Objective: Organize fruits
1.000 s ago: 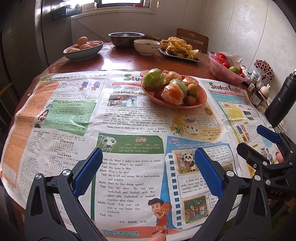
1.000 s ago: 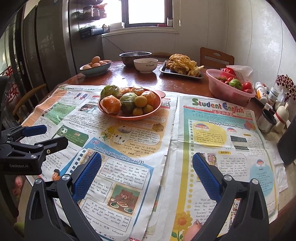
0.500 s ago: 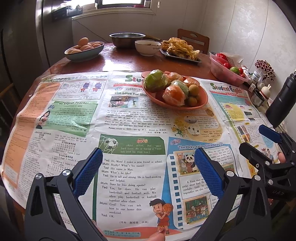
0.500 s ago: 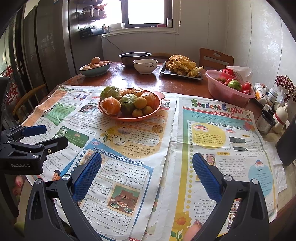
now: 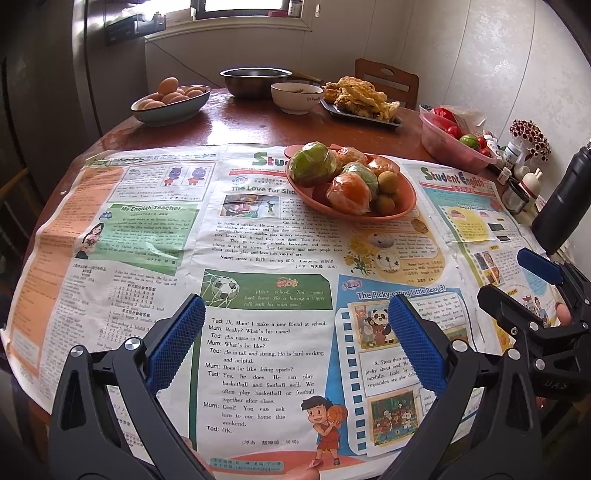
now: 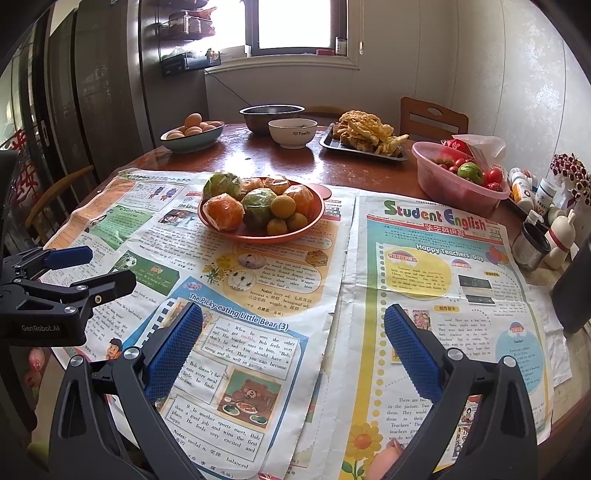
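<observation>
We see a round wooden tabletop [image 6: 332, 166] under a window [image 6: 295, 24], its near half covered with newspaper sheets [image 6: 443, 277]. The orange plate [image 6: 314, 221] of wrapped fruits [image 6: 223, 212] sits on the paper mid-table, well ahead of both tongs. Left tongs [image 5: 295, 345] and right tongs [image 6: 293, 345] hang apart and empty; egg bowl [image 6: 192, 140] and pink tub [image 6: 443, 184] sit behind.

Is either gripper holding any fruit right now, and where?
Nothing is held. The left gripper and right gripper are both open; the fruit sits on the plate.
</observation>
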The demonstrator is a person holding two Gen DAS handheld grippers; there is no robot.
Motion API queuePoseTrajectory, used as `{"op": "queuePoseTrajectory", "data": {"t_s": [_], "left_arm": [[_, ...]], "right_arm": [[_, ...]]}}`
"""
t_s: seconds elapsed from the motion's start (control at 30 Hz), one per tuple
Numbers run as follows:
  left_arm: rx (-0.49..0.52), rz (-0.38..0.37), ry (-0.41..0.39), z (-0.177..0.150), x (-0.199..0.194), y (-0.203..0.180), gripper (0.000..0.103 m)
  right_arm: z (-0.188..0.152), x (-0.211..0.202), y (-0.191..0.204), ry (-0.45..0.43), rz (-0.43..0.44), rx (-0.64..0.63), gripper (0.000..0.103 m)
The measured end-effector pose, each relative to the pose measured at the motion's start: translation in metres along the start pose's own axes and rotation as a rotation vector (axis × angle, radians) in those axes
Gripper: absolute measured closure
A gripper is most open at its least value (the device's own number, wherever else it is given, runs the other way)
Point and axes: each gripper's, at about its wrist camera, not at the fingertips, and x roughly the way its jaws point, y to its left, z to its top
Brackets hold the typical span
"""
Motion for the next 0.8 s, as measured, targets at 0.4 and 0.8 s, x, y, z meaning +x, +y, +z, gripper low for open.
{"op": "queuePoseTrajectory", "data": {"t_s": [0.4, 0.8], "left_arm": [[0.003, 0.008, 0.001, 0.0005, -0.0002, -0.0007, 0.010], [0.004, 0.014, 0.003, -0.0010, -0.0006, -0.0009, 0.010]], "right_arm": [[-0.0010, 0.0004, -0.0012, 0.001, -0.001, 0.002, 0.004], [-0.0012, 0.0008, -0.0017, 0.000, -0.002, 0.003, 0.004]]}}
